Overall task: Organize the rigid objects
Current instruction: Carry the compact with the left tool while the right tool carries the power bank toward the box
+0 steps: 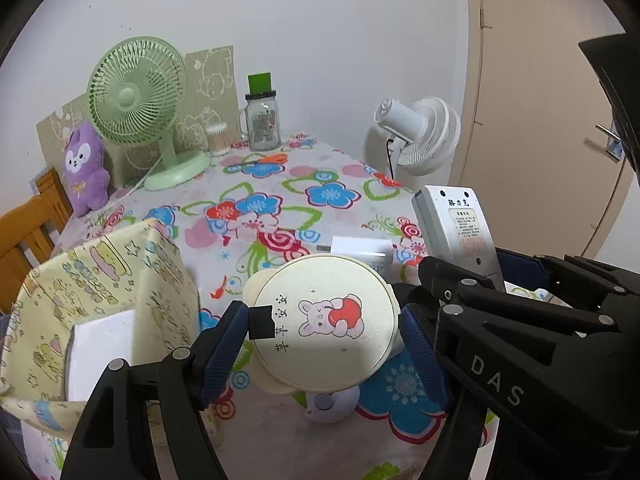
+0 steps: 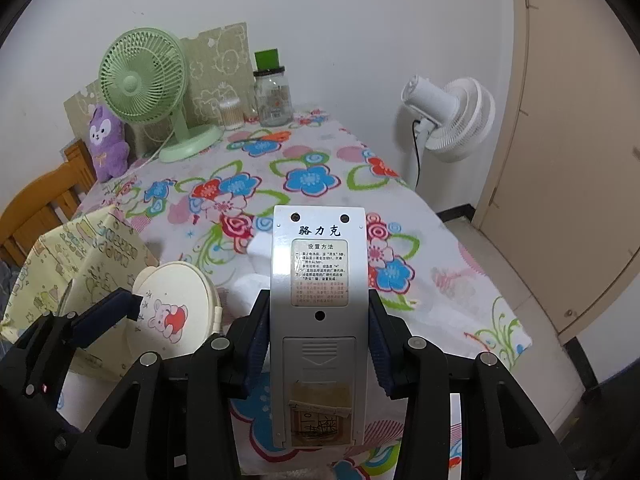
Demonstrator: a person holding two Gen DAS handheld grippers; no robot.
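Two claws, each holding something above the flowered tablecloth [image 2: 312,184].

The right claw [image 2: 318,344] clamps a grey remote [image 2: 319,280] at frame centre, back side showing, long axis pointing up-frame toward the white wall [image 2: 320,20]. The left claw [image 1: 320,332] grips a round cream box [image 1: 326,320] with a rabbit picture, lower centre.

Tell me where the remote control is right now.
The remote control is clamped back-side up in the right gripper, centre of the right wrist view, above the floral tablecloth, right of the round cream box.
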